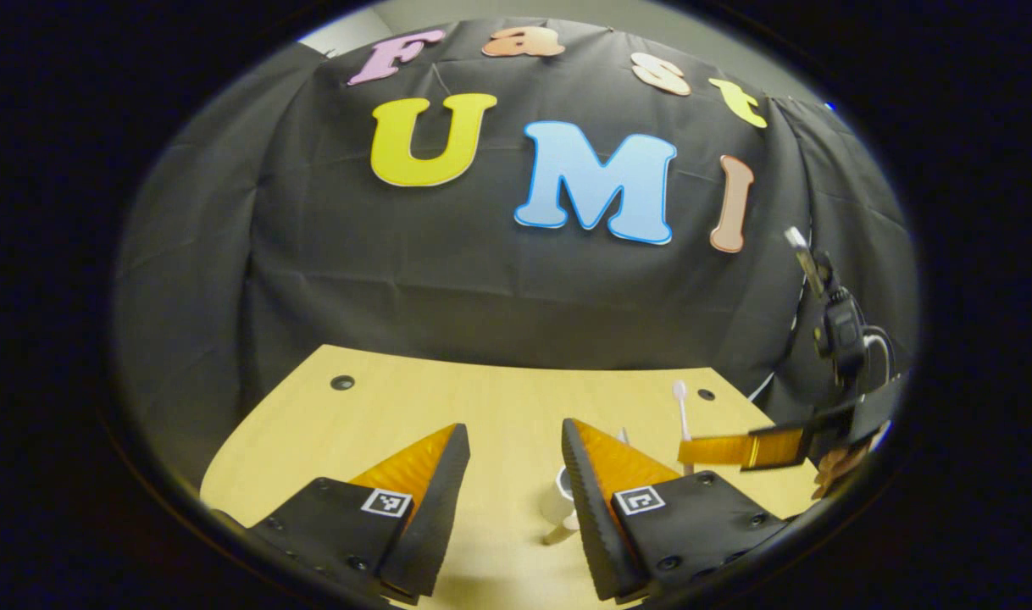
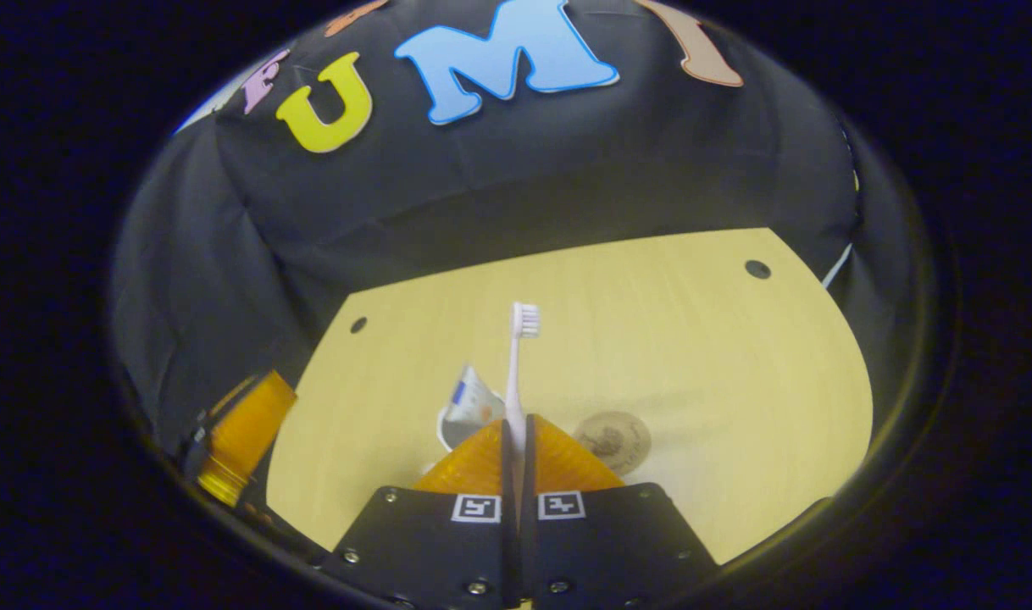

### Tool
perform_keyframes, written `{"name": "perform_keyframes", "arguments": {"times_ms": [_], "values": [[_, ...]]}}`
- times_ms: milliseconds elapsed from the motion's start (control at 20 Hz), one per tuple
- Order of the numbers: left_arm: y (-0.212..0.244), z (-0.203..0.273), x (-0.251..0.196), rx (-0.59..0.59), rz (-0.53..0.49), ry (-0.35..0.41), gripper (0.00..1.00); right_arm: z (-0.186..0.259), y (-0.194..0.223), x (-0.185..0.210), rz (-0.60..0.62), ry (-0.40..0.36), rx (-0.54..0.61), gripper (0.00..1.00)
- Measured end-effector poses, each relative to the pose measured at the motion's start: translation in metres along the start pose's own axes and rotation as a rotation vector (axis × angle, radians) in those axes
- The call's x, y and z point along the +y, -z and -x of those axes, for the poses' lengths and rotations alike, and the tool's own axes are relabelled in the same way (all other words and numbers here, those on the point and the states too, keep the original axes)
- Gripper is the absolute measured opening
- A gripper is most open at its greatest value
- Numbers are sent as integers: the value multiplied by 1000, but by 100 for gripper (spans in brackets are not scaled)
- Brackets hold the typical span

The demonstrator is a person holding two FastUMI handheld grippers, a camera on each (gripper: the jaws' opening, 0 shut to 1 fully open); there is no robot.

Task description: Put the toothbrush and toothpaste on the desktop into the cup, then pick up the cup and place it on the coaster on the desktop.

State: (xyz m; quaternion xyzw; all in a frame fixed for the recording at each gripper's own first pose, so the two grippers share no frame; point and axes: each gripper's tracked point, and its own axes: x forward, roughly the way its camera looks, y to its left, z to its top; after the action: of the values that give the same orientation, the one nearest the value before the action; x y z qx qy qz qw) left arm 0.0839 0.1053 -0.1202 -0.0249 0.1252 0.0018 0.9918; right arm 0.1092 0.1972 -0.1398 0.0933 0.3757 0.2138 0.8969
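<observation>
Toothbrush, slim white plastic (image 2: 516,373) | clamped upright in my right gripper (image 2: 516,440) | white cup (image 2: 450,430) just beside-left, toothpaste inside | left gripper (image 1: 516,474) wide, empty.

Open left hand-held gripper (image 1: 516,474) over the desktop (image 1: 482,407), cup (image 1: 560,496) beside toothbrush (image 1: 681,407)

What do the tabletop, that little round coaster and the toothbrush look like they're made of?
Tabletop: pale wood or wood-look laminate, judging by faint grain lines and a smooth matte face. Coaster: a brownish disc with a patterned face, maybe cork or wood; too blurred to settle. Toothbrush, held in the right claw: white, probably plastic, with a slim smooth handle and white bristles at the tip.
</observation>
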Motion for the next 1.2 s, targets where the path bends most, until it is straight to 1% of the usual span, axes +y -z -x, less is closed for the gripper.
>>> {"name": "perform_keyframes", "arguments": {"times_ms": [50,100,150,200,250,300,350,450,500,550,600,650,800,900,950,1200], "values": [[2,6,9,3,7,-15,75,1,-16,15,3,-36,-30,2],[3,11,19,6,13,-32,72,-1,-25,32,12,-67,-55,2],[4,17,27,10,20,-48,72,-5,-35,45,28,-88,-74,2],[7,23,38,12,26,-65,72,-14,-42,55,47,-101,-89,2],[8,30,48,14,30,-82,75,-21,-48,60,63,-104,-97,2],[8,36,57,16,33,-97,72,-27,-48,62,74,-103,-100,2],[8,43,65,18,36,-113,72,-33,-44,64,82,-103,-101,2],[10,54,80,23,38,-142,72,-54,-38,67,120,-75,-99,2],[11,58,87,25,38,-154,75,-63,-36,66,154,-53,-105,2],[12,62,92,29,40,-163,75,-70,-33,64,191,-33,-113,2],[13,65,95,33,42,-170,75,-74,-28,61,228,-15,-117,2],[13,67,97,35,45,-174,72,-78,-24,57,261,6,-123,2],[17,67,101,45,49,-179,72,-93,-17,50,340,58,-140,2],[17,64,100,50,47,-173,75,-100,-4,46,359,67,-132,2],[18,63,99,54,45,-169,72,-99,-1,45,362,73,-136,2],[22,57,92,71,42,-145,72,-91,4,46,370,96,-228,3]]}}
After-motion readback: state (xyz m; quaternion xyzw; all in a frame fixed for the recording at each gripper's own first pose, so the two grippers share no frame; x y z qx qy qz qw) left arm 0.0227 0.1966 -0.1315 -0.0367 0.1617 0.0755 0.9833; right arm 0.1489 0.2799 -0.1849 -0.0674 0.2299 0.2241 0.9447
